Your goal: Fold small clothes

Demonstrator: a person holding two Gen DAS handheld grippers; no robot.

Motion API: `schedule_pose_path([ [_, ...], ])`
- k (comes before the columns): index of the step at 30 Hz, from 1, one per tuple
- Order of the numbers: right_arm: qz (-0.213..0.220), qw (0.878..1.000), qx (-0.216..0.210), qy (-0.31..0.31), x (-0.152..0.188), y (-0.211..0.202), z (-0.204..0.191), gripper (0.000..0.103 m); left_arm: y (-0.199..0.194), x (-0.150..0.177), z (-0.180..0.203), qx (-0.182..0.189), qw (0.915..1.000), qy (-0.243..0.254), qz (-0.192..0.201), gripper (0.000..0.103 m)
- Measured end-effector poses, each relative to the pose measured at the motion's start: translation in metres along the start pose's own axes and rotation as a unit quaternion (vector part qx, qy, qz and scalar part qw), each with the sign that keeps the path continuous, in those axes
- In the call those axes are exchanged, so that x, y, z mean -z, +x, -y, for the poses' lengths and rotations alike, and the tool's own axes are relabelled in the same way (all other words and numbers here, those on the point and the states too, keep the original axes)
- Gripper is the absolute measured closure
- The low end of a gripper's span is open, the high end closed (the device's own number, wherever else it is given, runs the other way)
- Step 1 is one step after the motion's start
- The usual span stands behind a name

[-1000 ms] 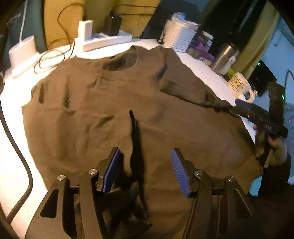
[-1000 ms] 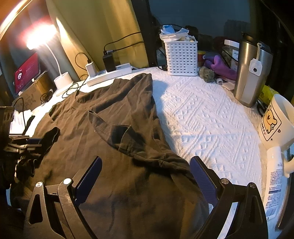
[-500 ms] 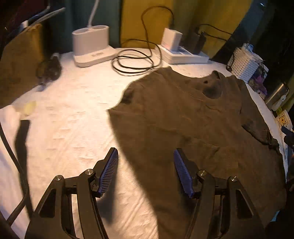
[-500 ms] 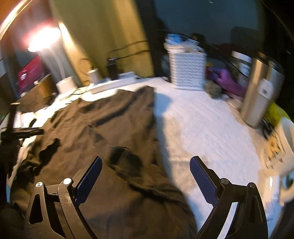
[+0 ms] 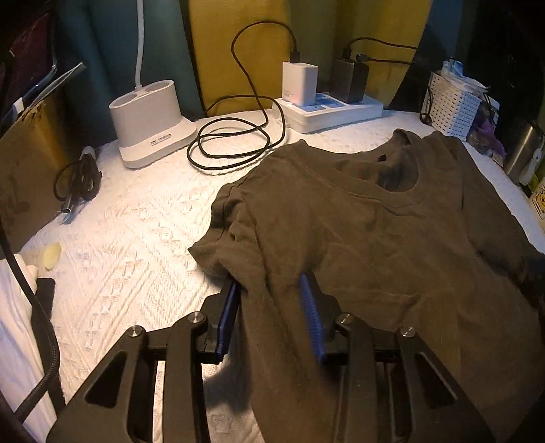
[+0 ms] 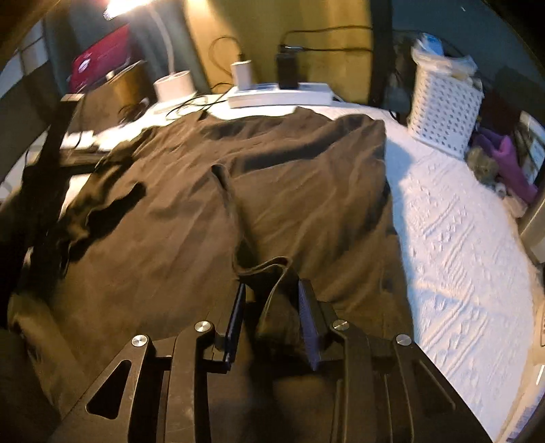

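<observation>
Closing from their wide stance a second earlier, the left gripper and right gripper each narrowed around a bunch of the brown shirt low in frame, readying the fold.

Dim, warm-toned indoor scene; the sole evident source was a lamp blown out to glare at the upper left of the right wrist view, which lit the white textured cloth brightly while the dark T-shirt stayed murky, its folds throwing hard shadows. The right wrist view was smeared by motion blur, worst towards the basket and far clutter; the left wrist view was sharper, its power strip legible. Both showed fisheye bending and black vignetted corners.
</observation>
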State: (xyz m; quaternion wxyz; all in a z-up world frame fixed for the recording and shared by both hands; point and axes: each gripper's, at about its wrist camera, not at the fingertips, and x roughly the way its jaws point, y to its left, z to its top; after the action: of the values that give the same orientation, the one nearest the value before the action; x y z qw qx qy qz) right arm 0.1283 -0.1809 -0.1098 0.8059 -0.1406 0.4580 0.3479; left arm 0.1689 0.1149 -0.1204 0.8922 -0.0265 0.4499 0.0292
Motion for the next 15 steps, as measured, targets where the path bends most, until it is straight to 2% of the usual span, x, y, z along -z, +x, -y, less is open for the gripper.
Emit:
schedule_pose_path([
  [5, -0.010, 1.000, 0.012, -0.004, 0.010, -0.010, -0.008, 0.070, -0.004, 0.000, 0.000, -0.009, 0.9998, -0.011, -0.011, 0.065],
  [7, 0.001, 1.000, 0.021, 0.002, 0.013, -0.020, -0.008, 0.069, -0.015, 0.002, 0.002, -0.015, 0.9999, -0.006, -0.004, 0.065],
  [8, 0.010, 1.000, 0.029, 0.005, 0.016, -0.028, -0.008, 0.061, -0.021, 0.004, 0.003, -0.017, 0.9999, -0.004, 0.002, 0.065],
  [9, 0.016, 0.999, 0.034, 0.008, 0.017, -0.033, -0.007, 0.041, -0.029, 0.006, 0.003, -0.017, 0.9998, -0.004, 0.007, 0.065],
  [11, 0.034, 0.998, 0.044, 0.017, 0.021, -0.047, -0.005, 0.025, -0.044, 0.012, 0.002, -0.014, 0.9997, -0.005, 0.017, 0.064],
  [13, 0.043, 0.997, 0.053, 0.024, 0.026, -0.058, -0.003, 0.025, -0.062, 0.021, 0.001, -0.010, 0.9995, -0.008, 0.029, 0.057],
  [15, 0.048, 0.996, 0.063, 0.032, 0.030, -0.066, -0.002, 0.025, -0.075, 0.029, -0.001, -0.008, 0.9993, -0.011, 0.035, 0.055],
])
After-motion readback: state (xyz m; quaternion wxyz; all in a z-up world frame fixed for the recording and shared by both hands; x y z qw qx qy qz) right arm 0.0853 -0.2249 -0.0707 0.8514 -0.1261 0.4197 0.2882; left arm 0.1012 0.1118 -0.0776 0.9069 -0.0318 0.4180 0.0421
